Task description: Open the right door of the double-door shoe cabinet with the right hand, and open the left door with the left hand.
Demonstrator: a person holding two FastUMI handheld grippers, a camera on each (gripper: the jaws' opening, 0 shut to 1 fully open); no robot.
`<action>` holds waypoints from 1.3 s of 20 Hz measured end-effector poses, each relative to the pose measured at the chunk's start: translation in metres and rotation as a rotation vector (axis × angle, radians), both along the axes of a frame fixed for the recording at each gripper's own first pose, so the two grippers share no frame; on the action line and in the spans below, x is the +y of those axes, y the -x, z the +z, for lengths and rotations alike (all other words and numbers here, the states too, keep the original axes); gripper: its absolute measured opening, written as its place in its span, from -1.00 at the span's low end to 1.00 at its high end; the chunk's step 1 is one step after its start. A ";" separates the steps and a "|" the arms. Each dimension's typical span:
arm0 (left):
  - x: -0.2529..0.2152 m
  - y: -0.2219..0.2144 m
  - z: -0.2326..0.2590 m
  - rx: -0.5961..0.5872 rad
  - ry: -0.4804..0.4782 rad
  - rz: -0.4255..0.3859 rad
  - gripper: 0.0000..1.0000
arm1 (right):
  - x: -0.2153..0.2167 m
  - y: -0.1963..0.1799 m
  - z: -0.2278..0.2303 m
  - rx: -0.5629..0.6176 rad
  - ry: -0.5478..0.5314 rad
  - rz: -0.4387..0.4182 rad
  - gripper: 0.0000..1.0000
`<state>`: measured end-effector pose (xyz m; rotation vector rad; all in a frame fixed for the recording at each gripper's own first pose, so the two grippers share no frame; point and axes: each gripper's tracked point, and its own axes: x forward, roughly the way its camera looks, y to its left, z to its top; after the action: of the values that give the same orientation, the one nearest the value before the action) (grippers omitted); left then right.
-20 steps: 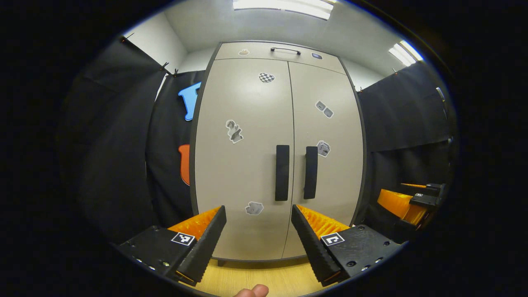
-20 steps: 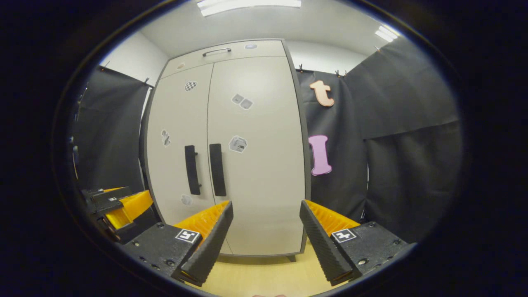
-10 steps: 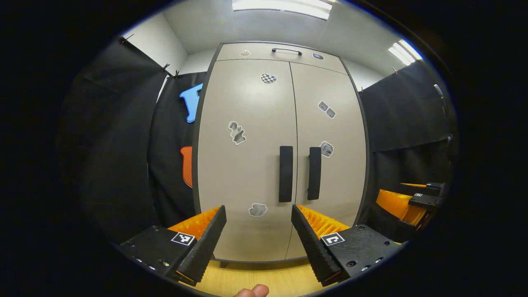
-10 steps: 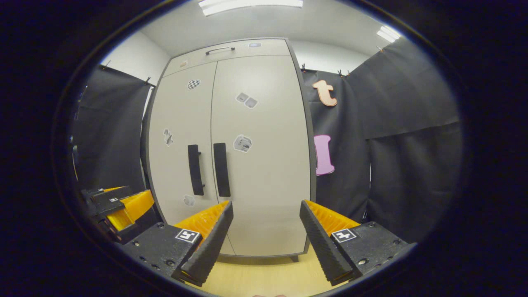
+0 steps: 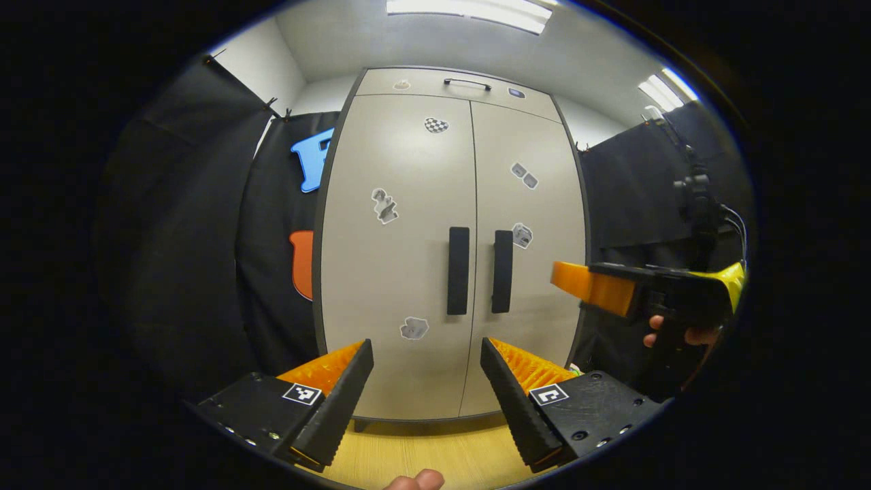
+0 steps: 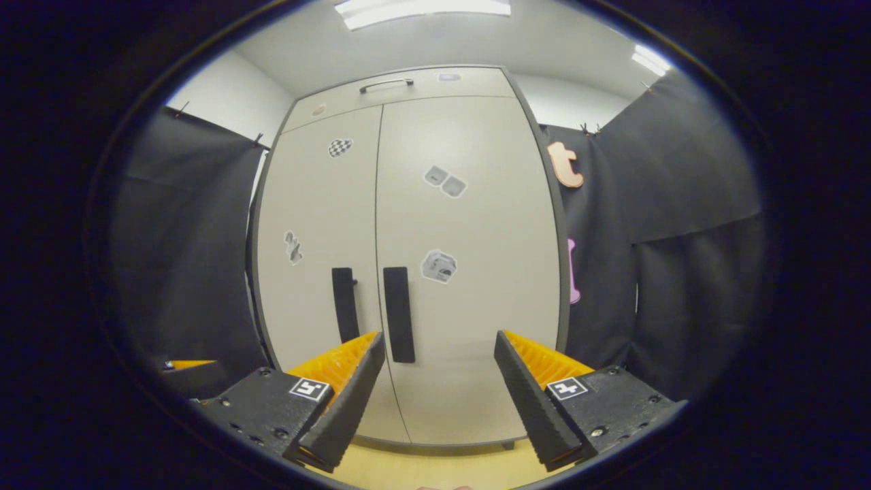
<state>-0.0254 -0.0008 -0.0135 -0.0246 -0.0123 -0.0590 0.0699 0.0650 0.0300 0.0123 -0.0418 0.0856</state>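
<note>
Both shut doors beyond spread jaws.

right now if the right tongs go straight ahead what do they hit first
Probably the right door of the shoe cabinet, on bare panel right of its handle. The right tongs stand open with nothing between them and the door; depth is hard to judge.

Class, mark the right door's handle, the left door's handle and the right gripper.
right door handle (image 6: 399, 314), right gripper view, middle of the bar
left door handle (image 5: 458, 270), left gripper view, middle of the bar
right gripper (image 6: 439, 381), right gripper view, midway between fingertips
</note>
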 end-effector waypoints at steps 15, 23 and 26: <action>0.017 0.019 -0.014 0.016 0.019 0.033 0.90 | 0.031 -0.120 -0.012 0.056 0.015 -0.028 1.00; 0.022 0.016 -0.021 0.032 0.043 0.039 0.90 | 0.032 -0.127 -0.019 0.075 0.029 -0.057 0.73; 0.021 0.016 -0.022 0.034 0.053 0.035 0.90 | 0.046 -0.126 -0.023 0.092 0.019 -0.013 0.20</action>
<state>-0.0419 0.0198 -0.0353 -0.0780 0.0201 -0.0234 0.1960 0.1108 0.0065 -0.0027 0.0508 0.0722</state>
